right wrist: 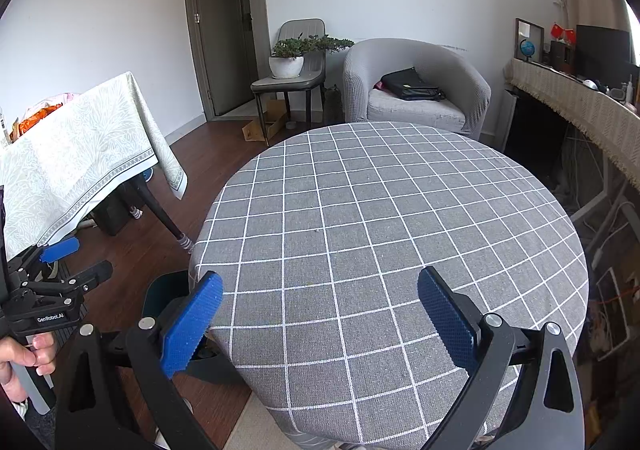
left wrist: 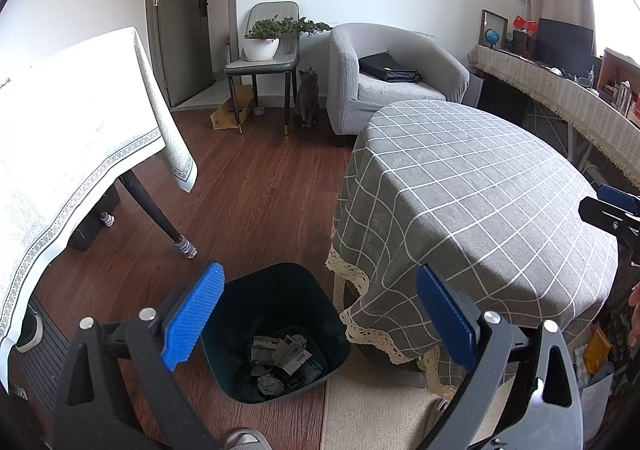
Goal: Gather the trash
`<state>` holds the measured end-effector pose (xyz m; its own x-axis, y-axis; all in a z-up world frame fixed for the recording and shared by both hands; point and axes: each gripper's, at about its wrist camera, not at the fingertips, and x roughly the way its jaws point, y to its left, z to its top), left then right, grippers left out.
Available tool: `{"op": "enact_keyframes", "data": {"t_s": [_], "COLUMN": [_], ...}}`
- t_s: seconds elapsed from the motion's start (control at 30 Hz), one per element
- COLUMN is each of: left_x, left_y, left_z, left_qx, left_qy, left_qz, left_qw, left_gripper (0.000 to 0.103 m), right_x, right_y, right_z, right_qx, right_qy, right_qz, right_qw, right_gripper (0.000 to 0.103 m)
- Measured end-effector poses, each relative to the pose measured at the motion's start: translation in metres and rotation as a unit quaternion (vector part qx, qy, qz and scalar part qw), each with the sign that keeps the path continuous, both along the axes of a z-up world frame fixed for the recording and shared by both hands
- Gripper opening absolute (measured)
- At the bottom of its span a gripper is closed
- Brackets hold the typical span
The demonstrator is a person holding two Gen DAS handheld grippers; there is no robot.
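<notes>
A dark green bin [left wrist: 328, 314] stands on the wood floor beside the round table, with crumpled paper and wrappers [left wrist: 282, 364] in its bottom. My left gripper [left wrist: 320, 320] hangs open above the bin, nothing between its blue pads. My right gripper [right wrist: 320, 320] is open over the near part of the round table with the grey checked cloth [right wrist: 380, 217], and holds nothing. The left gripper [right wrist: 60, 262] also shows at the left edge of the right wrist view, held by a hand [right wrist: 20, 358]. The bin's rim [right wrist: 160, 292] peeks out beside the table there.
A rectangular table with a pale cloth [left wrist: 68, 153] stands to the left, its dark leg [left wrist: 160, 213] near the bin. A grey armchair [left wrist: 384, 77] with a black bag, a chair with a potted plant [left wrist: 262, 41] and a grey cat [left wrist: 308, 97] are at the back. A beige rug [left wrist: 372, 410] lies under the round table.
</notes>
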<state>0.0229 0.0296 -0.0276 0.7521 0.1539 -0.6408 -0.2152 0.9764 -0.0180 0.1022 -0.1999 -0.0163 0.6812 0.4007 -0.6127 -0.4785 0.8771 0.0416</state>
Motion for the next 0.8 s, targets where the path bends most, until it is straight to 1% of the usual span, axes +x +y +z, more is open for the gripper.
{"op": "enact_keyframes", "data": {"t_s": [0.8], "left_x": [-0.0002], "left_y": [-0.0006], "left_z": [-0.0001], "left_qx": [0.001], "left_qy": [0.002], "left_qz": [-0.001], "left_qw": [1.0], "left_gripper": [0.098], "right_x": [0.0009], "right_y": [-0.0009], "right_z": [0.0013], "right_qx": [0.001], "right_qy": [-0.001], "right_qz": [0.001], "right_qw": [1.0], "right_gripper": [0.099]}}
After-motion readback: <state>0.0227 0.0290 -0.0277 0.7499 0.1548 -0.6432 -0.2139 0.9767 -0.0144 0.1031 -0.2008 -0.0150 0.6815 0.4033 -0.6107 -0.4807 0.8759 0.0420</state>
